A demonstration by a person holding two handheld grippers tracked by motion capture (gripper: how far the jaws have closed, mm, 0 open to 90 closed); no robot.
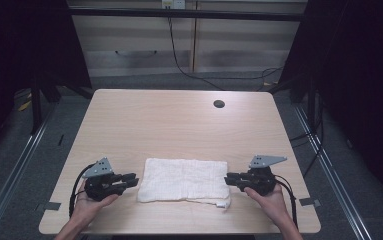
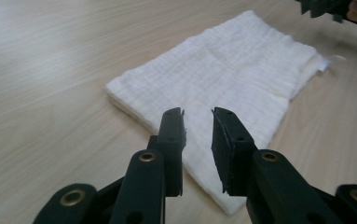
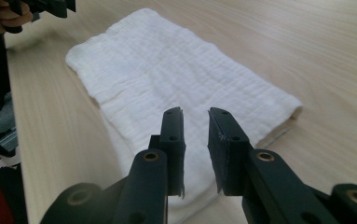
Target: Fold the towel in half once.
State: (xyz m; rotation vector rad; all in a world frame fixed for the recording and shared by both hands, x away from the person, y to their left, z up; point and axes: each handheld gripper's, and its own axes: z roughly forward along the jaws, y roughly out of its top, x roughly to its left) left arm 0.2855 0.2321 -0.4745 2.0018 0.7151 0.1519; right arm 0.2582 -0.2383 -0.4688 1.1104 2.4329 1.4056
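Observation:
A folded white cloth [image 1: 184,180] lies flat near the table's front edge, with a small tag at its front right corner. My left gripper [image 1: 134,180] hovers just off the cloth's left edge, pointing right. My right gripper [image 1: 227,179] sits at the cloth's right edge, pointing left. In the left gripper view the left gripper [image 2: 197,113] is open a narrow gap above the cloth [image 2: 223,74], holding nothing. In the right gripper view the right gripper [image 3: 195,113] is likewise open by a small gap over the cloth [image 3: 167,74], also holding nothing.
The wooden table [image 1: 179,125] has a round cable hole [image 1: 219,104] at the back right. Cables trail over the floor behind and to the right. Metal rails run along both sides of the table.

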